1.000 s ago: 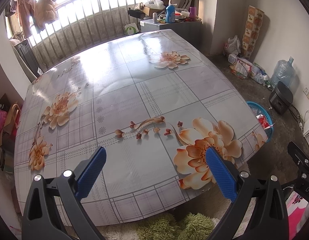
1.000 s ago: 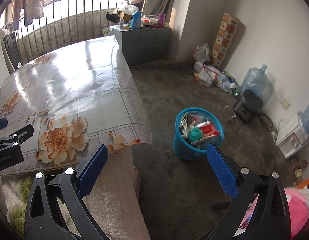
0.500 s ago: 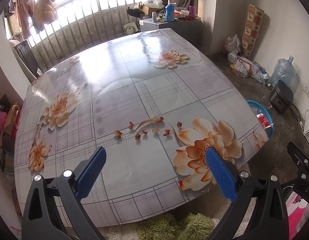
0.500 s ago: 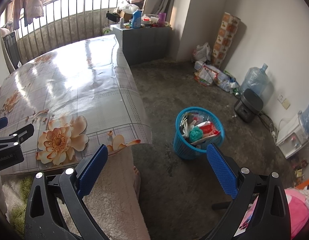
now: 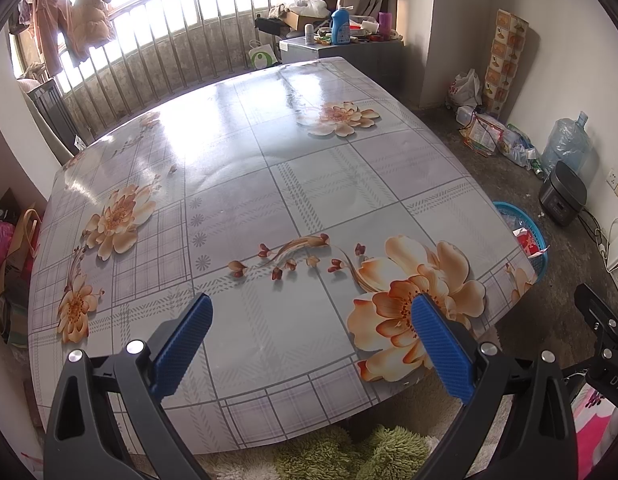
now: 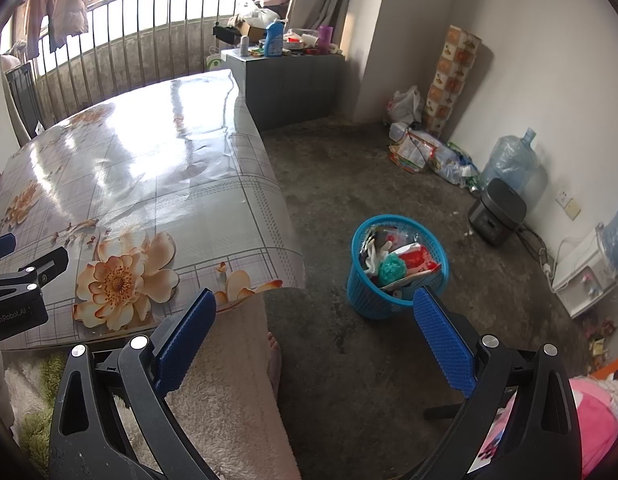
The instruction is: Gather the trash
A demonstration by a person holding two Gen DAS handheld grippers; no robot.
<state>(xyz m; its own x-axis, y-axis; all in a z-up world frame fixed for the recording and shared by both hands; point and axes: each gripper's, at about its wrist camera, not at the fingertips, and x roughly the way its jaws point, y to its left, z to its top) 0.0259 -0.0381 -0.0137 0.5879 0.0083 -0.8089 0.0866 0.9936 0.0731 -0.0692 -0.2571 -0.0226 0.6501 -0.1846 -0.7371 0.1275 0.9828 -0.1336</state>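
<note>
A blue plastic basket (image 6: 397, 268) full of trash stands on the concrete floor to the right of the table; its rim also shows past the table's edge in the left wrist view (image 5: 525, 232). My left gripper (image 5: 309, 336) is open and empty above the near edge of the flower-patterned table (image 5: 269, 184). My right gripper (image 6: 313, 332) is open and empty, held above the floor, with the basket beyond its right finger (image 6: 441, 336). No loose trash shows on the tabletop.
A grey cabinet (image 6: 293, 84) with bottles stands behind the table. Bags, a water jug (image 6: 509, 164) and a black cooker (image 6: 497, 212) line the right wall. A person's leg in a cream robe (image 6: 229, 380) and bare foot are below the table's corner.
</note>
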